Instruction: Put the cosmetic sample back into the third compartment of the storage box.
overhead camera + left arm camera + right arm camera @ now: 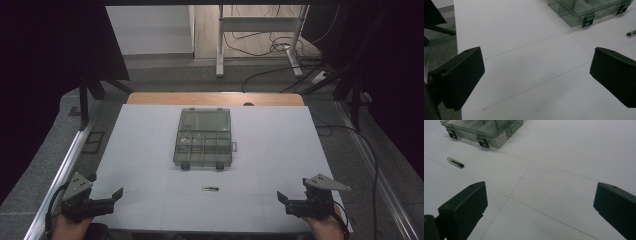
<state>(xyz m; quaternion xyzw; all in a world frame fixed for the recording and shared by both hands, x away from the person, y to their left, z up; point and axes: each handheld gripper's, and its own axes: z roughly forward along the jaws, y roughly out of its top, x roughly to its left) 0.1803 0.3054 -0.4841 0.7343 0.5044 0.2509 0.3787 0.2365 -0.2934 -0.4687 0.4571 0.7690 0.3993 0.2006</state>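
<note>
A clear grey organiser box [203, 138] sits open in the middle of the white tabletop [140, 150], its lid folded back on the far side and its divided compartments toward the person. 2 dark latches hang from the box's near edge. A small slim bit [210, 188], dark with a shiny end, lies flat on the tabletop a short way in front of the box, on the person's side, apart from it and touching nothing else.

The left gripper [116, 197] rests at the near edge of the tabletop, well to the left of the box and the bit. Its fingers [461, 75] stand wide apart with only bare tabletop between them.

The right gripper [283, 201] rests at the near edge, well to the right of the box. Its fingers [465, 207] are also spread wide and hold nothing; the bit lies far ahead of them, nearer the box.
</note>
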